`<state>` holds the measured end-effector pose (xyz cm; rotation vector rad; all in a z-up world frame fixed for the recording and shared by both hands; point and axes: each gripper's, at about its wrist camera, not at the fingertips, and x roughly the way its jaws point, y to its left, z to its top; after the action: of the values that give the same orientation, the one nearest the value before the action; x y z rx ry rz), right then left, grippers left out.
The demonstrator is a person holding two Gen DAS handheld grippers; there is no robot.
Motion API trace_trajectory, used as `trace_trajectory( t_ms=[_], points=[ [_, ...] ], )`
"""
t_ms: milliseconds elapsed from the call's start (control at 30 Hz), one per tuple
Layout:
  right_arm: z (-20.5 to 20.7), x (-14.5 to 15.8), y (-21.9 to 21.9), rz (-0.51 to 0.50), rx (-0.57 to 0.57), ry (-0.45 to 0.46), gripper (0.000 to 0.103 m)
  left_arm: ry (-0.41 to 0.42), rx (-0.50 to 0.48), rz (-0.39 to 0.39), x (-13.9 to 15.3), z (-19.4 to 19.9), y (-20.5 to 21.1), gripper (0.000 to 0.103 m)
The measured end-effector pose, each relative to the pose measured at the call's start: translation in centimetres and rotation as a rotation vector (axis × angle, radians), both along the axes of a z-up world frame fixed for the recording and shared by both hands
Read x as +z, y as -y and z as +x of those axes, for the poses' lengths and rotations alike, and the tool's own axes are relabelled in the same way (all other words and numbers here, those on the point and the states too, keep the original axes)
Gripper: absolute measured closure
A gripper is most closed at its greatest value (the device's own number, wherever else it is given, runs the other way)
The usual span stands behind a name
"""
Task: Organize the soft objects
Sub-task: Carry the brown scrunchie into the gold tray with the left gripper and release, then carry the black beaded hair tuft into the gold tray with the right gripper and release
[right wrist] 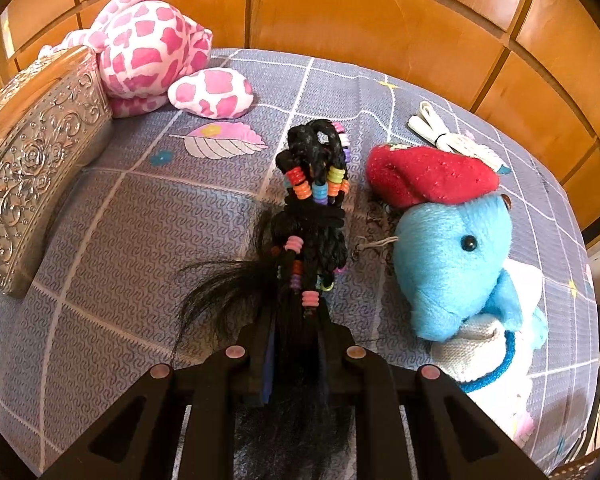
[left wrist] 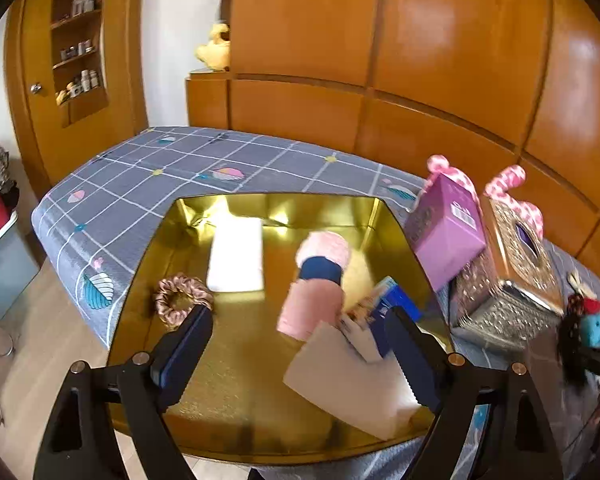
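My left gripper (left wrist: 300, 344) is open and empty above a gold tray (left wrist: 228, 380) on the bed. In the tray lie a pink scrunchie (left wrist: 182, 300), a white pad (left wrist: 236, 256), a rolled pink towel with a navy band (left wrist: 318, 284), a blue packet (left wrist: 384, 304) and a white envelope (left wrist: 352, 380). My right gripper (right wrist: 296, 320) is shut on a black braided hairpiece with coloured beads (right wrist: 314, 196), held above the bed. A blue plush with a red hat (right wrist: 456, 256) lies to its right. A pink spotted plush (right wrist: 156, 48) lies at the far left.
A silver embossed box (right wrist: 32, 168) stands left of the hairpiece; it also shows in the left wrist view (left wrist: 508, 288) beside a purple box (left wrist: 448, 228). A white folded band (right wrist: 452, 136) lies behind the blue plush. Wooden panelling (left wrist: 380, 60) backs the grey checked bed (left wrist: 148, 176).
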<state>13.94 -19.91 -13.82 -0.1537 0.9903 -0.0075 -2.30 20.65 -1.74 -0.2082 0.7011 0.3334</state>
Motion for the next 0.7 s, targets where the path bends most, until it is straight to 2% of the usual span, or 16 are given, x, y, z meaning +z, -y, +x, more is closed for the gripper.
trace_trajectory(
  t_ms=[233, 400, 567, 633, 700],
  points=[
    [-0.4, 0.1, -0.2, -0.002, 0.001, 0.010, 0.089, -0.015, -0.032, 0.012, -0.5, 0.2, 1.3, 0.015],
    [-0.7, 0.4, 0.2, 0.038, -0.010, 0.018, 0.089, -0.026, -0.046, 0.011, -0.9, 0.3, 1.7, 0.015],
    [-1.5, 1.0, 0.0, 0.144, -0.010, 0.016, 0.092, -0.040, -0.051, 0.009, -1.3, 0.4, 1.7, 0.014],
    [-1.8, 1.3, 0.2, 0.232, -0.015, 0.010, 0.093, -0.044, -0.047, 0.004, -1.5, 0.5, 1.6, 0.014],
    [-2.3, 1.8, 0.5, 0.370, -0.017, -0.002, 0.094, -0.046, -0.046, -0.001, -1.5, 0.5, 1.4, 0.014]
  ],
)
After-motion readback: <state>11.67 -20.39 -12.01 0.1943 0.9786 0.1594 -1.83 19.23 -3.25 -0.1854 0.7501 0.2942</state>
